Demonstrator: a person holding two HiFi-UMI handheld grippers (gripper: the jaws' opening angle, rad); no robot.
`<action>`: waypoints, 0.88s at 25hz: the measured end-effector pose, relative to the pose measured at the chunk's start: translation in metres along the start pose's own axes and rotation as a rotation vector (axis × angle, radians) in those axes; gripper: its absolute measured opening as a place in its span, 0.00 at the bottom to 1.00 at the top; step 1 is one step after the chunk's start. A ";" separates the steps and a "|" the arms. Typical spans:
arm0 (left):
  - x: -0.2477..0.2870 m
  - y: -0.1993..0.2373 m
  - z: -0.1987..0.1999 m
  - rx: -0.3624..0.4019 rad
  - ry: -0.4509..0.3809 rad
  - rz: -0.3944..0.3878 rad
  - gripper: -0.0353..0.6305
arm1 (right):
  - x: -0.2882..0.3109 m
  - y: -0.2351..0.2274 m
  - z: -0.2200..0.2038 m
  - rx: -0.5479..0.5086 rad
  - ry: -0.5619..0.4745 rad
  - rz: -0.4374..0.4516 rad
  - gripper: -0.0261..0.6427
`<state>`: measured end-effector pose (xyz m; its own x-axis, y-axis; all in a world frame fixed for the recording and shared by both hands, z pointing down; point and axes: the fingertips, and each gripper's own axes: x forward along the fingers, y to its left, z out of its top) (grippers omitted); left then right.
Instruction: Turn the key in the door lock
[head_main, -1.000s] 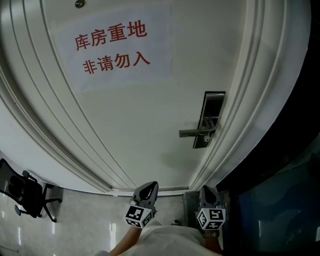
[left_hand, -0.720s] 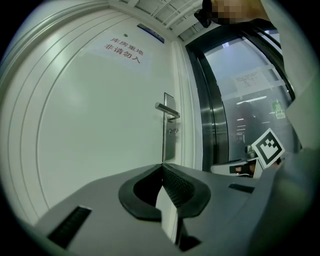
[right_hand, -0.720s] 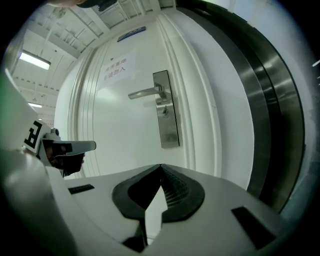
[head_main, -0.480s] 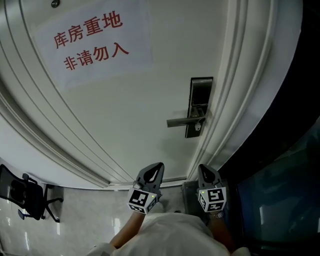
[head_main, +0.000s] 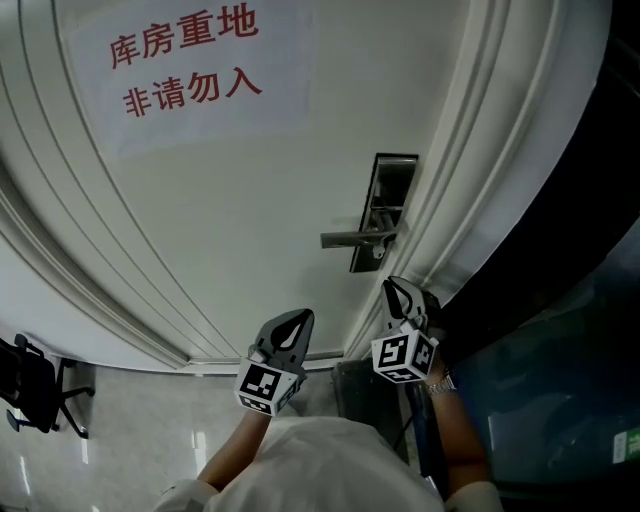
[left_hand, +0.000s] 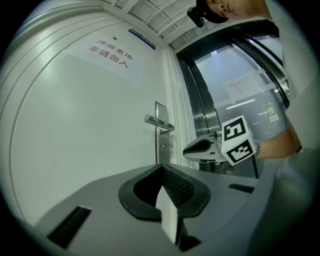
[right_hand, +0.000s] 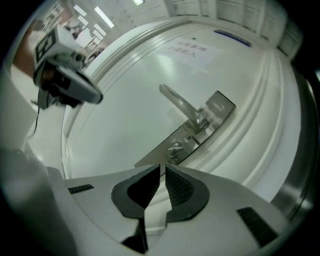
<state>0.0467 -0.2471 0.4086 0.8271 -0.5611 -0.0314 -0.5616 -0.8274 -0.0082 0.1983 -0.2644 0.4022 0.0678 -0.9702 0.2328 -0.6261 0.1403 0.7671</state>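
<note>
You are on the approach. The key (right_hand: 174, 148) sits untouched in the cylinder low on the lock plate (right_hand: 216, 111), just below the root of the lever handle (right_hand: 181, 106), near the right edge of the white door (head_main: 250, 210). Your right gripper (right_hand: 162, 167) points up at it from below, near but not touching. Its jaws are pressed together with only a hairline between the pads, and nothing is in them. Your left gripper (left_hand: 161, 167) hangs lower and off to the left, well apart from the lock, and its jaws are closed on nothing as well.

The turn itself is not yet begun, so as I judge it the next move belongs to the right gripper. Part the jaws enough to take the key's head, then roll the wrist until the pads face its two flat sides. The head is small in every view, so I cannot tell exactly how it is angled; check that as you close in. Bring the gripper straight on until the head stands between the pads, clamp firmly, and only then roll to turn the key.

Mind the handle — it juts out just above the key, and a high approach would likely knock it. The left gripper seems to have no part here, so keep it out of the way.
</note>
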 end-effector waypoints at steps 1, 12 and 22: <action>-0.004 -0.002 -0.001 0.000 0.000 -0.006 0.06 | 0.004 -0.003 0.002 -0.114 0.016 -0.026 0.06; -0.009 -0.001 0.005 -0.005 -0.008 -0.004 0.06 | 0.032 -0.025 0.028 -0.644 0.059 -0.112 0.25; -0.025 0.008 -0.005 -0.023 0.014 0.031 0.06 | 0.054 -0.021 0.021 -0.668 0.116 -0.152 0.13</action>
<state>0.0223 -0.2398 0.4141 0.8097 -0.5866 -0.0172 -0.5864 -0.8099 0.0159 0.1992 -0.3239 0.3862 0.2225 -0.9666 0.1270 0.0066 0.1318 0.9913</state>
